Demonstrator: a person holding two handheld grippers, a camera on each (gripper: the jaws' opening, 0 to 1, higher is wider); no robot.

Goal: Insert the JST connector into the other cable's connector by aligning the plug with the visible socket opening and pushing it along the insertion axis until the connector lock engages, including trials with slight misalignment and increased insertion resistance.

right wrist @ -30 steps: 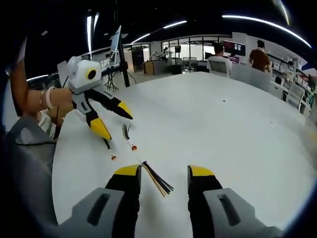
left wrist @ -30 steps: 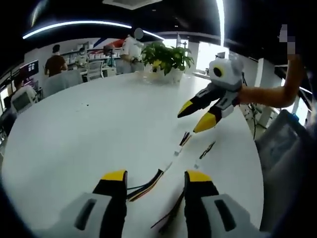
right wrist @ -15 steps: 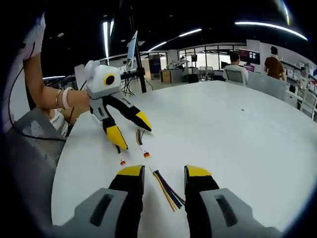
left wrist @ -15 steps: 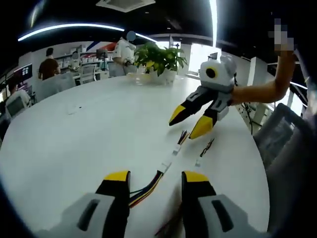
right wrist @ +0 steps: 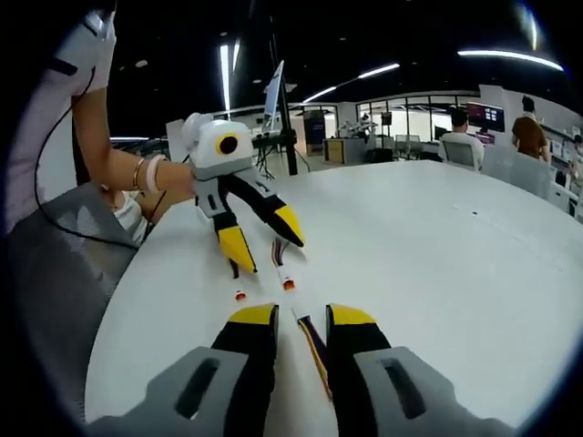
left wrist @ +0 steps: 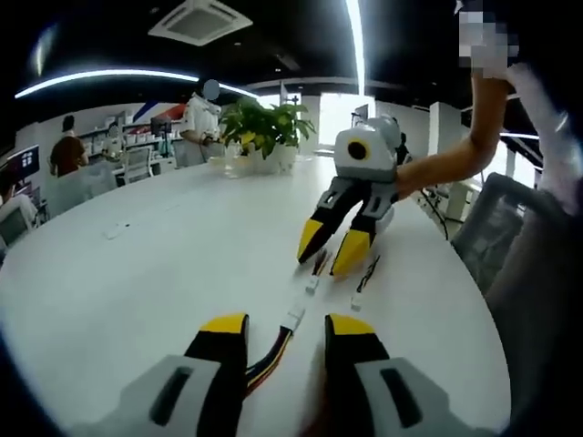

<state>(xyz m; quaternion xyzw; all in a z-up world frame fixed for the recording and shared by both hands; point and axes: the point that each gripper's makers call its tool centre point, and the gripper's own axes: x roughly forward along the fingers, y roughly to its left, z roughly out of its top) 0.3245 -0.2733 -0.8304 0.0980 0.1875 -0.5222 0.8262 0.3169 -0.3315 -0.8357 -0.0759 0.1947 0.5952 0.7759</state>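
A wide white bench (left wrist: 155,264) carries everything. On it lie two short cables — one with coloured wires (left wrist: 270,357) ending in a white connector (left wrist: 294,316), the other, a dark cable (left wrist: 364,278), just beside it. A potted plant (left wrist: 261,134) stands at the far edge.

Smooth matt white table (left wrist: 137,273); glossy plastic yellow-tipped tool (left wrist: 325,246).

At the far edge of the white table (left wrist: 137,264) I see a potted plant (left wrist: 260,132). Past that edge, people sit at desks (right wrist: 460,146); a grey chair (left wrist: 487,232) stands by the near edge.
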